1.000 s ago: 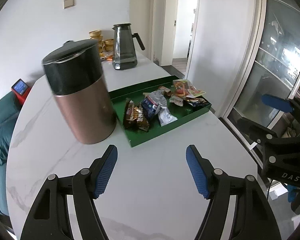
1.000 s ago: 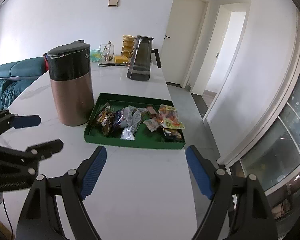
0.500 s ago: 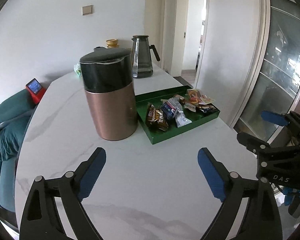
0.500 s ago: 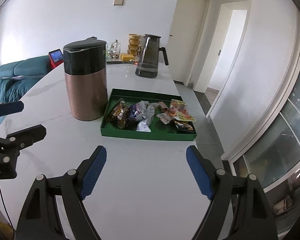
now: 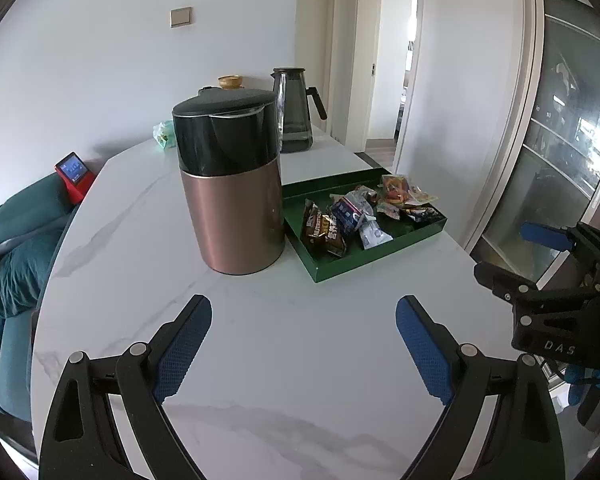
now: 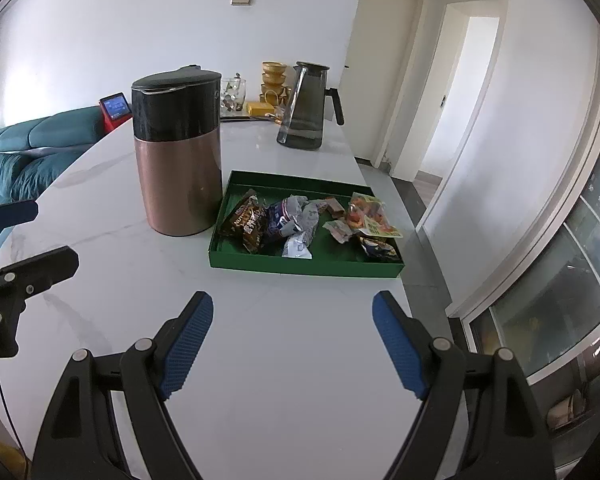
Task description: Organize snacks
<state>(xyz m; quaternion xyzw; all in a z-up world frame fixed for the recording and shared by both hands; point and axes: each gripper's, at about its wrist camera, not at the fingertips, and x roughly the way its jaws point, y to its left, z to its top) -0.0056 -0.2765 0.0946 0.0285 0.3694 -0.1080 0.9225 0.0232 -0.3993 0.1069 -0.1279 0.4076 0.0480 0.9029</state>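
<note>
A green tray sits on the white marble table and holds several snack packets: a brown one, a blue-and-silver one, and an orange one at the right. My left gripper is open and empty, over the table in front of the tray. My right gripper is open and empty, also short of the tray. The right gripper also shows at the right edge of the left wrist view.
A tall copper-and-black canister stands just left of the tray. A dark glass pitcher and gold cups stand at the far end. A teal sofa lies left of the table. The table edge is at the right.
Both grippers have pulled back and away from the tray and canister, which look smaller and farther now. The left gripper's jaws have spread wider. The snacks have not moved.
</note>
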